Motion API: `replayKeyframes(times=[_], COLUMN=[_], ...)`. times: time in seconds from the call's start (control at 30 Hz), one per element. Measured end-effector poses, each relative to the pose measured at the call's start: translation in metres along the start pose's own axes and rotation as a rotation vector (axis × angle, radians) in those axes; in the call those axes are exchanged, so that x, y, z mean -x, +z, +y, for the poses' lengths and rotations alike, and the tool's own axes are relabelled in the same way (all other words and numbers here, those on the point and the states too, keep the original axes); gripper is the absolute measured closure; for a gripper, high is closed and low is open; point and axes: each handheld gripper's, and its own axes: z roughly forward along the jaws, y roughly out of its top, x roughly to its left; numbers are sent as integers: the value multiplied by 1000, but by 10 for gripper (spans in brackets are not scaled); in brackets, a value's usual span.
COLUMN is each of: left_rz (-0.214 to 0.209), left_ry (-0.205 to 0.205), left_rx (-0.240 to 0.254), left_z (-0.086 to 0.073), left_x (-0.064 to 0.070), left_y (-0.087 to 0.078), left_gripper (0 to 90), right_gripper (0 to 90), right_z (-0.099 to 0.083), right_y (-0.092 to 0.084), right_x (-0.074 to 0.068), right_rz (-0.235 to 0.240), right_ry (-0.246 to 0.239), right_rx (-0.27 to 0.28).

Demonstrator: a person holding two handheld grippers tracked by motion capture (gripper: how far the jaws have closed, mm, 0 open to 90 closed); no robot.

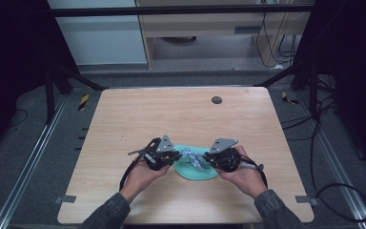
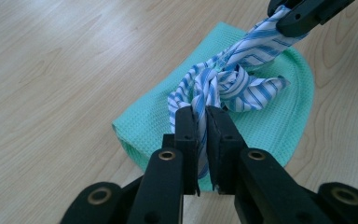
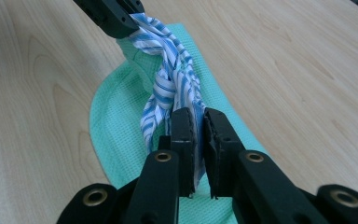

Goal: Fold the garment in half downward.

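striped cloth (image 2: pixel 223 81): thin blue-white fabric, twisting into a knot
green cloth (image 2: pixel 154 116): waffle-textured, lying rounded on the woodgrain worktop (image 1: pixel 133 114)
left hand-held gripper (image 2: pixel 201 114): pinching one striped end
right hand-held gripper (image 3: pixel 196 116): pinching the other end

I see a lab or a test room, not a home. The wooden table (image 1: pixel 124 119) stands inside a black metal frame (image 1: pixel 181 9), with metal rails (image 1: pixel 26 167) on the grey carpet floor (image 1: pixel 9 157) and many loose cables (image 1: pixel 324 157) beyond its right edge.
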Motion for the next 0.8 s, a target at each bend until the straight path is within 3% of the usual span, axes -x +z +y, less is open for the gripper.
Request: replayKeyframes(times=[0.5, 0.7, 0.8], left_rz=[-13, -20, -21], left_ry=[8, 20, 29], left_rx=[7, 4, 4], left_z=[-12, -16, -16], left_x=[13, 18, 20], left_y=[2, 3, 3], left_gripper=[756, 763, 808], right_gripper=[803, 792, 780], right_z=[-14, -17, -20], right_y=[0, -1, -2], right_x=[-13, -16, -19], right_rz=[12, 14, 18], right_ry=[13, 11, 12], right_rx=[-2, -7, -9])
